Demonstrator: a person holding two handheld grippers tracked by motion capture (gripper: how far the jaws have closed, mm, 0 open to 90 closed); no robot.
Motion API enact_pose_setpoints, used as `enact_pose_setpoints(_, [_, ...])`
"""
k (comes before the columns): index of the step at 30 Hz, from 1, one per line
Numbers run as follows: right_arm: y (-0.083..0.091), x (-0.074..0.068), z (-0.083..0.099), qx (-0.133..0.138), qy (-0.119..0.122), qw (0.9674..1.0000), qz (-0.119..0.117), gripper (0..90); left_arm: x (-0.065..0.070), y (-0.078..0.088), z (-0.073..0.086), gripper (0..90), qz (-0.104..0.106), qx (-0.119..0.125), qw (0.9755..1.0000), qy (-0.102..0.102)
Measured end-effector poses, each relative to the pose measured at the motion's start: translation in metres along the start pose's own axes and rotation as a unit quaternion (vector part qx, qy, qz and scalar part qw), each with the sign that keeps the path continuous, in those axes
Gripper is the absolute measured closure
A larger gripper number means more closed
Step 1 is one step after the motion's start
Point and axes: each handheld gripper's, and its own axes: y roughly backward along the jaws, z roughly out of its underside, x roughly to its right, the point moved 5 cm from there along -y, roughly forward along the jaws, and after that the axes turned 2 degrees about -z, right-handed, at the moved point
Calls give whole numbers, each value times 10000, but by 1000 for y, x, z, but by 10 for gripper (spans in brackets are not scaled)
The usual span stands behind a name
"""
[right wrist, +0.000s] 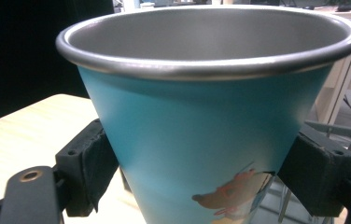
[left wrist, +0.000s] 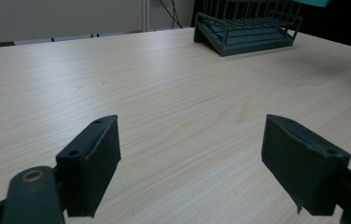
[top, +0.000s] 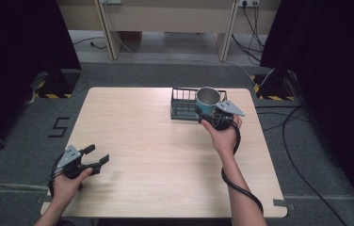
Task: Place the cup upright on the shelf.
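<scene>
Setting: a pale wood worktop [top: 165,155] is standing on grey floor, with dark curtains hanging at both sides.
Left hand-held gripper [top: 93,157]: it is resting near the worktop's front left corner, jaws spread wide with nothing between them, bare wood showing in the gap in the left gripper view.
Rack [top: 184,104]: a dark wire rack is sitting at the far edge, right of centre.
Cup [top: 207,100]: a teal metal cup is being held upright, mouth up, over the rack's right end.
Right hand-held gripper [top: 211,114]: its jaws are clamping the cup's tapered sides below the rim.
Key relation: the rack is lying directly beneath and just behind the cup, and the right hand is far nearer than the left.
</scene>
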Motion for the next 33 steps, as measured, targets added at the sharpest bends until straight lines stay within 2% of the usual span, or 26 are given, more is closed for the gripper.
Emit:
enact_pose_setpoints(15, [-25,12,-24,31,-68,9998,191,191,1,0,0,191,22,-7,10000,-24])
enact_pose_setpoints(33, [-60,24,-28,-194,-216,9987,407,191,1,-1,-1,191,55,11,10000,-21])
